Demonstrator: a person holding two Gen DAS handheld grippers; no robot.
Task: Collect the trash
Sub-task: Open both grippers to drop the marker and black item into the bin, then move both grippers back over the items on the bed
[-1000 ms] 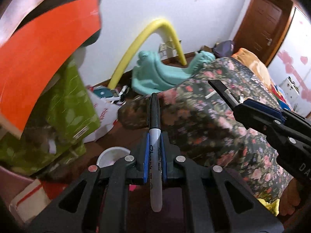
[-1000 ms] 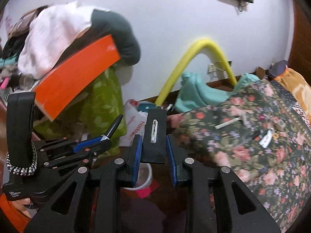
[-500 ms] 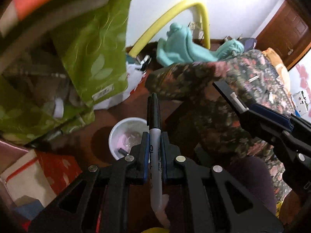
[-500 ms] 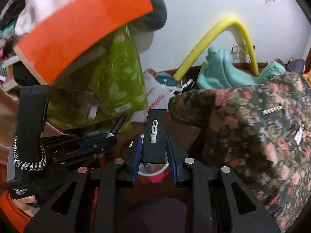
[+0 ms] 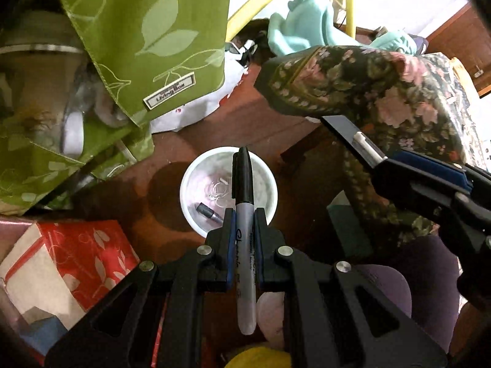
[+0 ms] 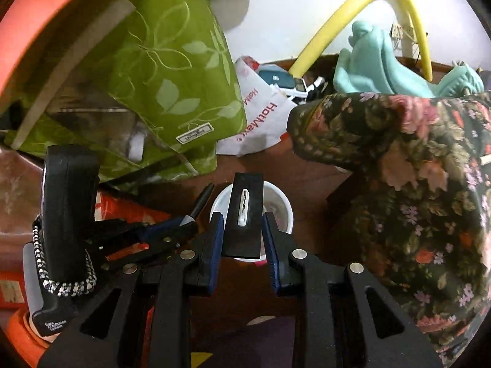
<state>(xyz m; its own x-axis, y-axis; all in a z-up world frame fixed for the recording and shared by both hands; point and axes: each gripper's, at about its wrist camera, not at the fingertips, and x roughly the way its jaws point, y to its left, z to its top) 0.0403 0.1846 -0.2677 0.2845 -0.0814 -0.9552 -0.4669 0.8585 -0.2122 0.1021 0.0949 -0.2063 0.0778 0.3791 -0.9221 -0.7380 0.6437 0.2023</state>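
A small white bin (image 5: 190, 181) stands on the brown floor, with a dark cap and clear scraps inside. My left gripper (image 5: 244, 214) is shut on a grey Sharpie marker (image 5: 245, 245) whose black cap hangs over the bin's mouth. My right gripper (image 6: 242, 217) is shut on a flat black rectangular piece (image 6: 245, 233) with a white clip-like strip, held above the same bin (image 6: 285, 211). The right gripper (image 5: 396, 162) also shows at the right of the left wrist view, and the left gripper (image 6: 187, 224) at the left of the right wrist view.
A green leaf-print bag (image 5: 138, 40) hangs at upper left. A floral bedspread (image 5: 383, 92) overhangs on the right. A red and white tissue box (image 5: 67, 263) lies at lower left. A white plastic bag (image 6: 260, 116), a teal plastic seat (image 6: 368, 64) and a yellow tube (image 6: 337, 15) are by the wall.
Both grippers have dropped and tipped downward toward the floor. The white bin has come from the lower edge of view to right under the held marker and black piece.
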